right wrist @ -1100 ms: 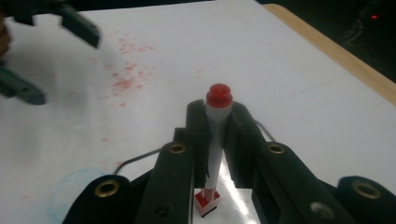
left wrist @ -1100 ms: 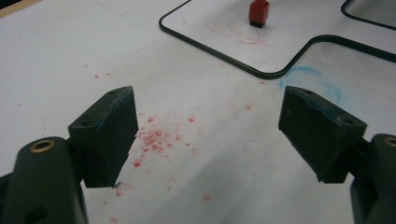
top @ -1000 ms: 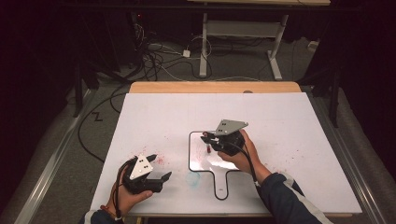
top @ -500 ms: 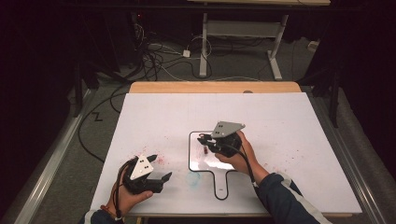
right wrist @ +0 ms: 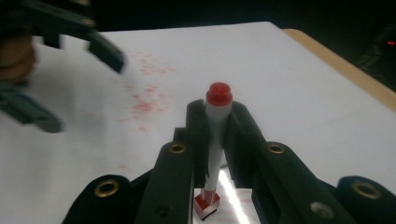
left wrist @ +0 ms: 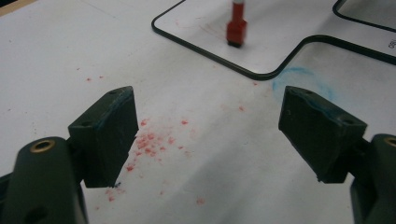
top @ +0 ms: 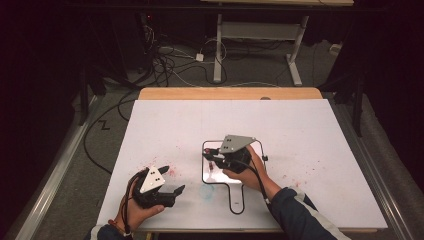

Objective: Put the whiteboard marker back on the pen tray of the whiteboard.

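A small whiteboard (top: 250, 150) with a black rim and a handle lies on the white table. My right gripper (top: 212, 157) hovers over the board's left part, shut on a white marker (right wrist: 215, 135) with red ends. The marker stands upright, and its square red lower end (left wrist: 236, 29) touches the board (left wrist: 280, 18). My left gripper (top: 172, 180) rests near the front left of the table, jaws wide open with nothing between them (left wrist: 210, 107). It points toward the board. In the right gripper view it is a blurred shape (right wrist: 70, 32) at the upper left.
Red specks (left wrist: 149, 140) stain the table in front of the left jaws, and a faint blue smudge (left wrist: 303, 79) lies by the board's handle. A wooden strip (top: 230, 93) edges the far side of the table. Cables and a desk frame stand on the floor beyond.
The right gripper with the marker has shifted slightly left and nearer over the board. The left gripper has stayed in place, still open.
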